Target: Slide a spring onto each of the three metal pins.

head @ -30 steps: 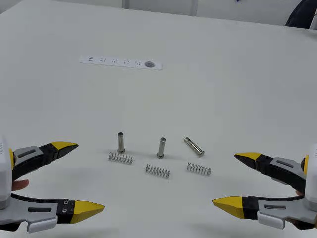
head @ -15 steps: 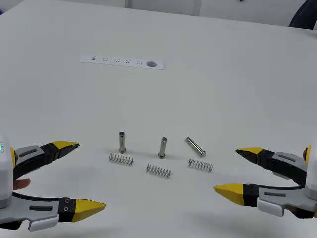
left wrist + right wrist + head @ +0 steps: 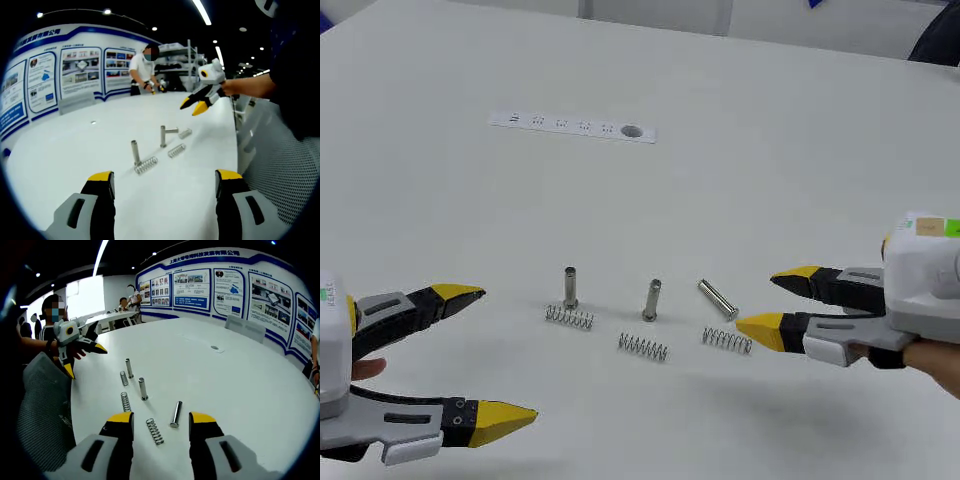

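Two short metal pins (image 3: pixel 570 287) (image 3: pixel 651 299) stand upright on the white table, and a third pin (image 3: pixel 717 298) lies on its side to their right. In front of each pin lies a loose spring: left (image 3: pixel 569 318), middle (image 3: pixel 642 347), right (image 3: pixel 726 340). My right gripper (image 3: pixel 768 302) is open and hovers just right of the lying pin and the right spring, holding nothing. In the right gripper view the lying pin (image 3: pixel 176 414) and its spring (image 3: pixel 154 431) sit just ahead of the jaws. My left gripper (image 3: pixel 490 352) stands wide open at the lower left, well clear of the left spring (image 3: pixel 146 165).
A flush white power strip (image 3: pixel 575 127) with a round grey cap lies in the table farther back. A mesh chair back (image 3: pixel 42 410) stands at the near edge. People sit at another table (image 3: pixel 120 315) beyond.
My right gripper has moved left and slightly up toward the lying pin and right spring, and its jaws have narrowed. The left gripper has hardly moved.
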Demonstrator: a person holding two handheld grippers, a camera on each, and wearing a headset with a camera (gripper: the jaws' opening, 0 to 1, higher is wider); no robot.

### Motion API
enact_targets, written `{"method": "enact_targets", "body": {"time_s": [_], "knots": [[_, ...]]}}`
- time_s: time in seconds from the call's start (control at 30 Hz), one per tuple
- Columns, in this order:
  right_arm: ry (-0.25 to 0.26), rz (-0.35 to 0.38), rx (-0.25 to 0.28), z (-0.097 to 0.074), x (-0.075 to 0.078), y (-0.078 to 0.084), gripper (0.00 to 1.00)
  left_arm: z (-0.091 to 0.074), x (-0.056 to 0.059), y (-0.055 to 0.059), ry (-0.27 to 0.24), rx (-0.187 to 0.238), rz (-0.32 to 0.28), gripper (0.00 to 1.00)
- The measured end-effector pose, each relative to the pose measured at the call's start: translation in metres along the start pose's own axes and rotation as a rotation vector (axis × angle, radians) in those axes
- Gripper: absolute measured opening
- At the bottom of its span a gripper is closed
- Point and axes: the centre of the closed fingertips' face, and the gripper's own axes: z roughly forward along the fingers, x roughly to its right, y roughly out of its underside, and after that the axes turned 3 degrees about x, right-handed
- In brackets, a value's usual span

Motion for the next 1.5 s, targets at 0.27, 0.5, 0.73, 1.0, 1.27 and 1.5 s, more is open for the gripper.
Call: {"method": "enact_targets", "body": {"time_s": [0.27, 0.5, 0.73, 1.0, 1.27, 1.5], "knots": [[0.018, -0.037, -0.084, 0.022, 0.011, -0.002, 0.36, -0.002, -0.001, 0.001, -0.005, 0.002, -0.008, 0.83], [0.039, -0.049, -0.141, 0.042, 0.023, -0.003, 0.3, -0.001, -0.001, 0.001, -0.003, -0.002, -0.007, 0.82], [0.051, -0.04, -0.21, 0.056, 0.03, 0.011, 0.26, -0.004, -0.002, 0.0, -0.011, 0.002, -0.007, 0.82], [0.067, -0.021, -0.258, 0.07, 0.036, 0.019, 0.22, -0.004, -0.002, 0.002, -0.011, -0.005, -0.011, 0.81], [0.081, -0.009, -0.303, 0.08, 0.04, 0.025, 0.18, -0.004, -0.001, 0.002, -0.01, -0.008, -0.01, 0.79], [0.079, 0.009, -0.338, 0.086, 0.04, 0.033, 0.17, -0.004, -0.002, 0.005, -0.015, -0.009, -0.017, 0.79]]}}
